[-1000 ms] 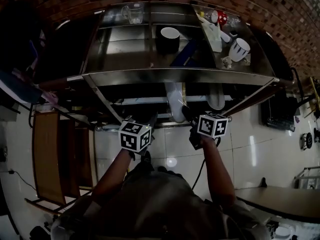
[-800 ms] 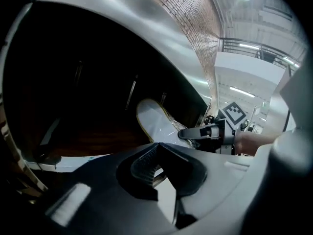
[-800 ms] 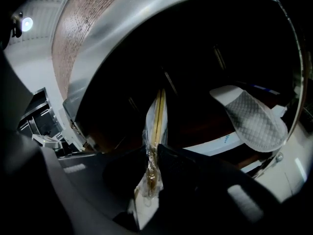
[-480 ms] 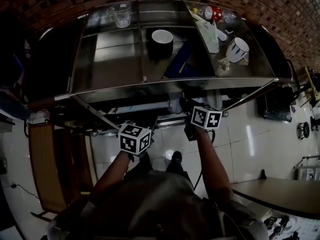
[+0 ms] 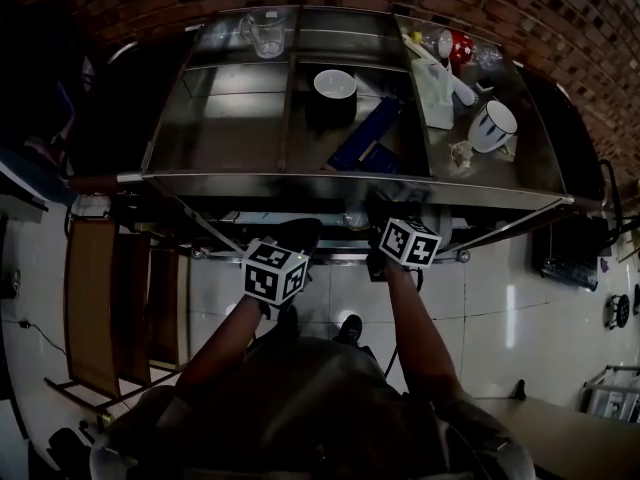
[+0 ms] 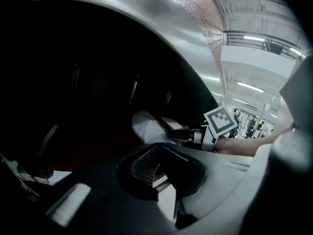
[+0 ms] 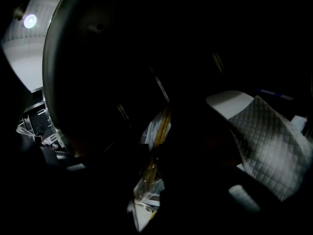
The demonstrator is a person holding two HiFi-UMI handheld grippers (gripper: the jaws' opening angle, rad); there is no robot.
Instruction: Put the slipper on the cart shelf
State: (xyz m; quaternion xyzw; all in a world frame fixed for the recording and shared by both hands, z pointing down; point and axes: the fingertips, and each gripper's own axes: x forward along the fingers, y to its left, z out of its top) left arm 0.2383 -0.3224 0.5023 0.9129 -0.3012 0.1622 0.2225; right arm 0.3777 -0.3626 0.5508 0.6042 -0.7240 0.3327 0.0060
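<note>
At the far left of the head view a wooden frame (image 5: 98, 308) stands on the pale tiled floor (image 5: 500, 308), beside the steel cart (image 5: 230, 128). Along the cart's top, from left to right, are a glass mug (image 5: 265, 33), a black bowl (image 5: 335, 86) with a white inside, a blue flat object (image 5: 365, 133) lying at a slant, a red mug (image 5: 460, 45) at the upper right, and a white patterned cup (image 5: 493, 125) just below it.

Below the cart's front edge, left of centre, the left gripper (image 5: 298, 236) points in under the top. In its own view the jaws are together at the tips with nothing between them. A ribbed pad (image 6: 144, 163) and a sliver of bright floor show in the hollow behind the tips.

To its right, the right gripper (image 6: 166, 129) reaches into the dark space under the cart's top, its marker cube (image 5: 408, 241) just outside the edge. Seen from the left gripper view, its jaws are clamped on the end of the pale slipper (image 6: 144, 126). The right gripper view is very dark. The slipper's quilted grey upper fills its right side, and a crumpled clear plastic wrapper (image 7: 154, 131) lies at centre. It cannot be told whether the slipper rests on the lower shelf.
</note>
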